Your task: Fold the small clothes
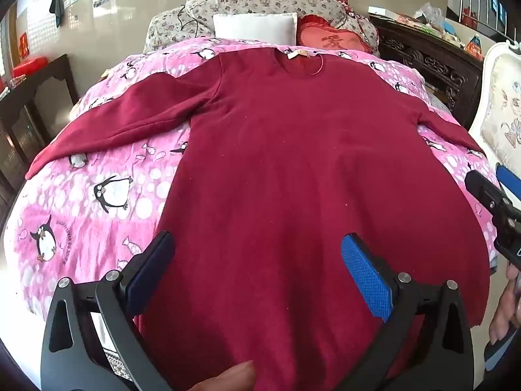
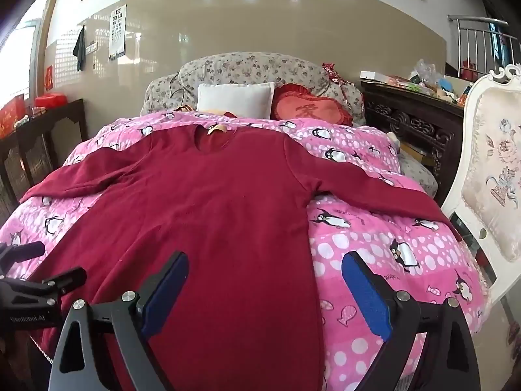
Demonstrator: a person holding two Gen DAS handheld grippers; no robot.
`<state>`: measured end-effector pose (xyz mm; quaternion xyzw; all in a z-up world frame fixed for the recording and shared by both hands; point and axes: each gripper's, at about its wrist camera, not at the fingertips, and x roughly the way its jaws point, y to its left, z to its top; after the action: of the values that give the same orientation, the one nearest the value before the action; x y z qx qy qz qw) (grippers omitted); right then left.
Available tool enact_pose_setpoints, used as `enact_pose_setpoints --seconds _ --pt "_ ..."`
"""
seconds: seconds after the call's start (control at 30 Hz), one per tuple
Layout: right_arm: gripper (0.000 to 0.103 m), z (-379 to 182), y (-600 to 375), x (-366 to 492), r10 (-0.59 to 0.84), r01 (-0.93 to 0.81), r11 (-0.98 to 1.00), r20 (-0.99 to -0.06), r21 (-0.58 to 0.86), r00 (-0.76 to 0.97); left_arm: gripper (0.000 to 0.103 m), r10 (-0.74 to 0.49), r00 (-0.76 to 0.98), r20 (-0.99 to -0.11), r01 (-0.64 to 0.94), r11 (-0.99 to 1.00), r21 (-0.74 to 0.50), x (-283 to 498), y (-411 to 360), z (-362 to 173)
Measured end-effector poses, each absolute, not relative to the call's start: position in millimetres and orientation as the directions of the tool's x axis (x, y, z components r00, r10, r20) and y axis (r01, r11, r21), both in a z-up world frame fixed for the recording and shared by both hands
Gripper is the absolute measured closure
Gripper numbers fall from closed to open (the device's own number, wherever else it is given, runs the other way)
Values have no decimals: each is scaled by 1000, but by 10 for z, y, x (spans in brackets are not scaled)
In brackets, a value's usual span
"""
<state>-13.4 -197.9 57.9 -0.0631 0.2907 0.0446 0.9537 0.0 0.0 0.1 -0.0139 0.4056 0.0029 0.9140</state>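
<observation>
The dark red sweater (image 1: 293,169) lies flat on the pink penguin quilt (image 1: 97,195), its hem nearest the fingers. The left gripper (image 1: 260,260) and right gripper (image 2: 265,280) both gape wide, holding nothing. Bare quilt lies beyond the right gripper's outer finger (image 2: 364,296).

A pink penguin quilt (image 2: 374,228) covers the bed below a white pillow (image 2: 235,99) and red cushion (image 2: 309,110).
</observation>
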Motion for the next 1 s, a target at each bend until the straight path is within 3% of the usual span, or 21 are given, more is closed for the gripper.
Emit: enact_pose_setpoints --seconds 0.23,1.0 --pt "9 644 -2041 -211 33 -72 996 -563 -47 826 1 -5 688 -726 -20 999 -26 -66 -57 53" --pt "9 839 -1840 -445 12 -88 990 -548 -111 836 1 -67 700 -711 -25 993 -119 -258 174 100"
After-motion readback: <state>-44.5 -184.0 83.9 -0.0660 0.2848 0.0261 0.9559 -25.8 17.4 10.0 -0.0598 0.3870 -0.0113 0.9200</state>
